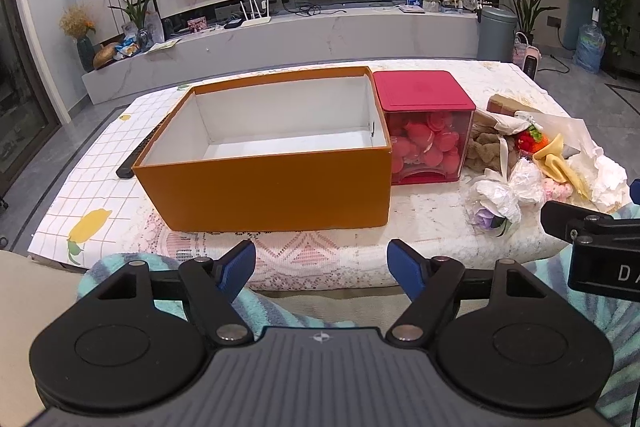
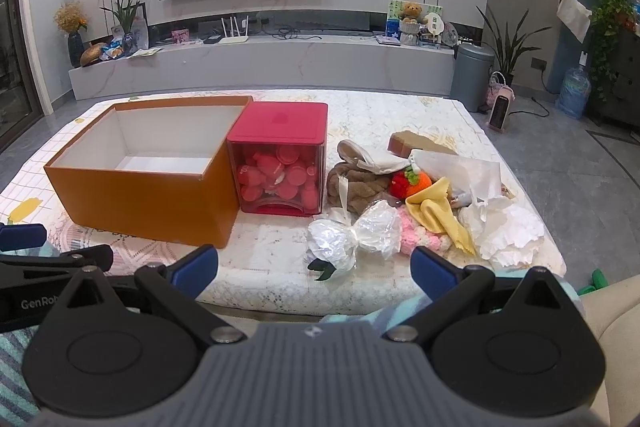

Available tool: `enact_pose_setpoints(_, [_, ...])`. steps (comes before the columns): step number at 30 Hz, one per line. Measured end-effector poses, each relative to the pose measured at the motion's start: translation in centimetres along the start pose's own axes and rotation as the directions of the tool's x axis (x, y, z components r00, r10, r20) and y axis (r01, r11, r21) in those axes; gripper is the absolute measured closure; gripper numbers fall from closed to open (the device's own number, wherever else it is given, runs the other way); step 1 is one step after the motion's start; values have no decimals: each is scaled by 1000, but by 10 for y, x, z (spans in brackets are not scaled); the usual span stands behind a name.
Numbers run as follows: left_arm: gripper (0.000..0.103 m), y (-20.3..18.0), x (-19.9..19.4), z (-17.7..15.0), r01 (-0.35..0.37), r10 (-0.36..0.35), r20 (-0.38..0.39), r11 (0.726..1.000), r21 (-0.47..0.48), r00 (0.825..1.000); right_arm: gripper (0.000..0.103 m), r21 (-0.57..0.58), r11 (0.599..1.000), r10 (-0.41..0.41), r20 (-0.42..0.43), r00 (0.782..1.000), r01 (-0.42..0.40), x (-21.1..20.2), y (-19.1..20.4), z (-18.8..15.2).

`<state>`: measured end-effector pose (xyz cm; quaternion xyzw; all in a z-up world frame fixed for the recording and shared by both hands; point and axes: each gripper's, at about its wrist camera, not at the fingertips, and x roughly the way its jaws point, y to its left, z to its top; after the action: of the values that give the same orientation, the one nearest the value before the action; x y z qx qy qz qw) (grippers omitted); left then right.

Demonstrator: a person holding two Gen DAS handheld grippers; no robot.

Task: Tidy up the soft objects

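Note:
An open orange box (image 1: 264,191) (image 2: 148,195) with a white, empty inside stands on the table. A pile of soft things lies to its right: a wrapped flower (image 2: 352,239) (image 1: 496,199), a brown plush (image 2: 360,187), a red-orange knitted toy (image 2: 410,183), a yellow cloth (image 2: 440,215), pink knit (image 2: 416,237) and white paper (image 2: 508,231). My left gripper (image 1: 321,264) is open and empty, before the box's near side. My right gripper (image 2: 314,269) is open and empty, just short of the wrapped flower.
A red-lidded clear cube (image 1: 428,143) (image 2: 280,171) full of pink pieces stands against the box's right side. A black strip (image 1: 136,155) lies left of the box. A lace cloth (image 1: 320,247) covers the table's near edge. A TV console runs behind the table.

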<state>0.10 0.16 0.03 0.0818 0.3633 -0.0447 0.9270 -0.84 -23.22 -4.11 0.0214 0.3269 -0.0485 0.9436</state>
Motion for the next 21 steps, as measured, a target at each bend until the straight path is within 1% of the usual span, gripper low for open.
enact_pose_setpoints(21, [14,1,1,-1,4,-5,-9,1000,-6,1000,3,-1,1000,-1,-3,1000,1,0,1,1])
